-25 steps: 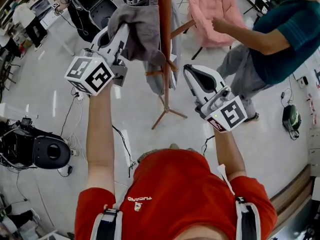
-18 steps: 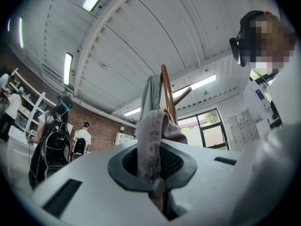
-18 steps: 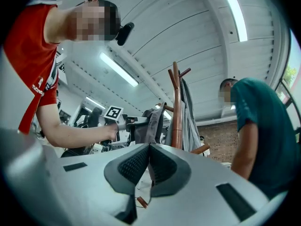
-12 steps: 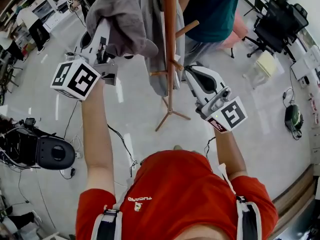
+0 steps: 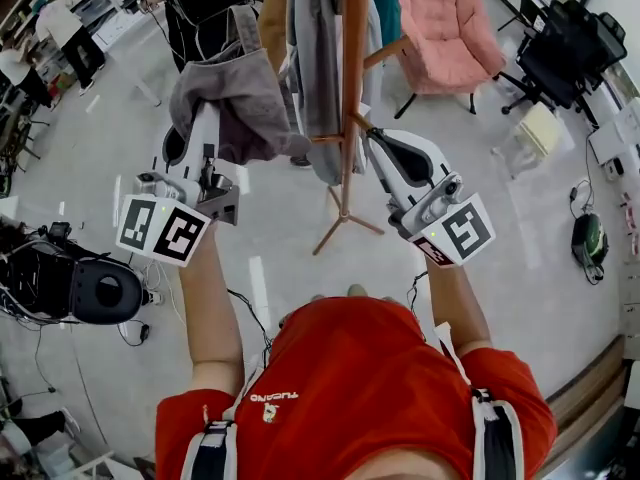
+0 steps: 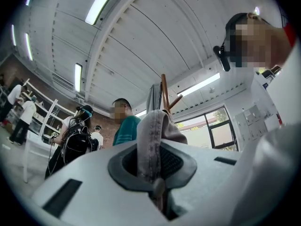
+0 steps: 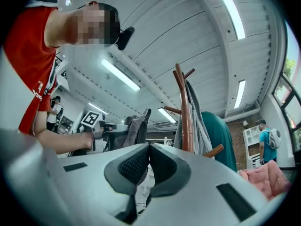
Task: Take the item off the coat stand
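A grey garment (image 5: 240,103) hangs from my left gripper (image 5: 207,120), which is shut on a fold of it (image 6: 149,145), to the left of the wooden coat stand (image 5: 352,98) and clear of its pegs. In the left gripper view the cloth runs up between the pads of the left gripper (image 6: 151,175). A second grey garment (image 5: 318,58) hangs on the stand. My right gripper (image 5: 372,138) is shut and empty, its tip close to the pole on the right. In the right gripper view the right gripper (image 7: 149,146) faces the coat stand (image 7: 184,112) and the held grey garment (image 7: 136,126).
A pink armchair (image 5: 445,28) and a black office chair (image 5: 560,43) stand beyond the coat stand. A black machine (image 5: 95,293) with cables sits on the floor at the left. A person in a teal shirt (image 6: 126,128) stands behind the stand.
My left gripper has come down and to the left with the grey garment, away from the stand's pegs. The right gripper has hardly moved. The person in teal has shifted behind the stand.
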